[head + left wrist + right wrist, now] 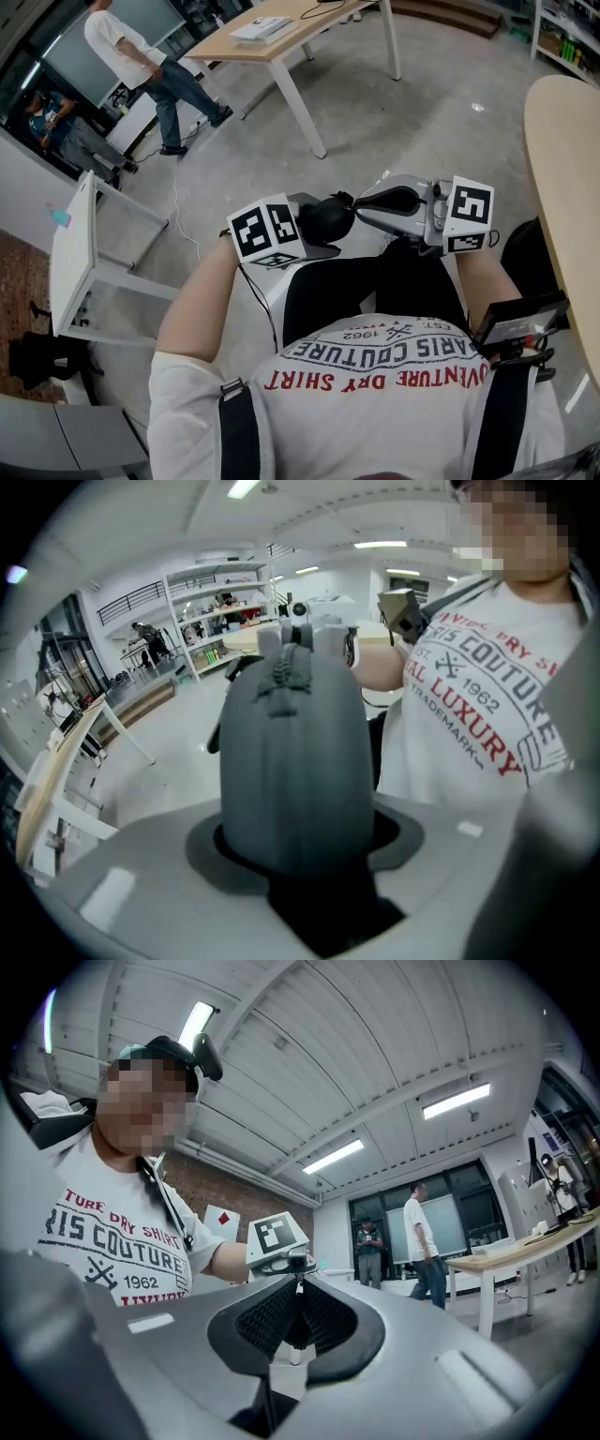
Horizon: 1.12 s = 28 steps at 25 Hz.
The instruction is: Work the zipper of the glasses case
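Left gripper clamps the glasses case to brace it; right gripper, nearly closed, pinches the zipper pull for drawing.

Glasses case base hidden in left gripper jaws, zipper pull tiny, indistinct

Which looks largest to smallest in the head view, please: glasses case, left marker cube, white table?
1. White table.
2. Left marker cube.
3. Glasses case; partly hidden, so its rank against the cube is unsure.
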{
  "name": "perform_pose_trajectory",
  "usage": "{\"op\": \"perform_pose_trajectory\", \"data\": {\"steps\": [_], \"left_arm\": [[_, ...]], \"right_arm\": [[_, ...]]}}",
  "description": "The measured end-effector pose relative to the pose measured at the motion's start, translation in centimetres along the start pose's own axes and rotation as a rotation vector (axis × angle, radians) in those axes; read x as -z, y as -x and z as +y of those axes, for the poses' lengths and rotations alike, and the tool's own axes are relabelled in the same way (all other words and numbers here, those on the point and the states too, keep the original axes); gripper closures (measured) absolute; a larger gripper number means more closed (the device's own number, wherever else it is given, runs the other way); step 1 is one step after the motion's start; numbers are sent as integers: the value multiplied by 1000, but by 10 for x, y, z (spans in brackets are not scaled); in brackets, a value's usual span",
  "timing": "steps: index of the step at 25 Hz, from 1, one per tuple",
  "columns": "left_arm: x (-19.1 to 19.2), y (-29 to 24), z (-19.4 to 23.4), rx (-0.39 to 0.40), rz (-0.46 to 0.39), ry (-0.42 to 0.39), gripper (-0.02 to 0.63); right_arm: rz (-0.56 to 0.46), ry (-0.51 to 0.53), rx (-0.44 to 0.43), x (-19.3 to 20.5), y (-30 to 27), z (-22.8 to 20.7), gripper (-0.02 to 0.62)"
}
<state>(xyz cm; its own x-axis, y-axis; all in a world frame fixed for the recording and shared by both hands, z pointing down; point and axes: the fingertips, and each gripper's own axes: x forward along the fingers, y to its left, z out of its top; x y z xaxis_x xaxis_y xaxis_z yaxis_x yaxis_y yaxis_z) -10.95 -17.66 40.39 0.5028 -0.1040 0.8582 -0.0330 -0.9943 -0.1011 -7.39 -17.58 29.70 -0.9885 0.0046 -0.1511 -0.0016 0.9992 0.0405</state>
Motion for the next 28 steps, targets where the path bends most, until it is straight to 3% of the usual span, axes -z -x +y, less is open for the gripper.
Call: {"op": "perform_pose_trajectory", "data": {"steps": [13,28], "left_arm": [[-26,-1,-4,35,-313,132,360],[-62,29,-7,150,-724,304,360]], "right_arm": [[-48,-33,11,-7,4,-4,574],[-107,-68,8,-16,7,-7,574]]}}
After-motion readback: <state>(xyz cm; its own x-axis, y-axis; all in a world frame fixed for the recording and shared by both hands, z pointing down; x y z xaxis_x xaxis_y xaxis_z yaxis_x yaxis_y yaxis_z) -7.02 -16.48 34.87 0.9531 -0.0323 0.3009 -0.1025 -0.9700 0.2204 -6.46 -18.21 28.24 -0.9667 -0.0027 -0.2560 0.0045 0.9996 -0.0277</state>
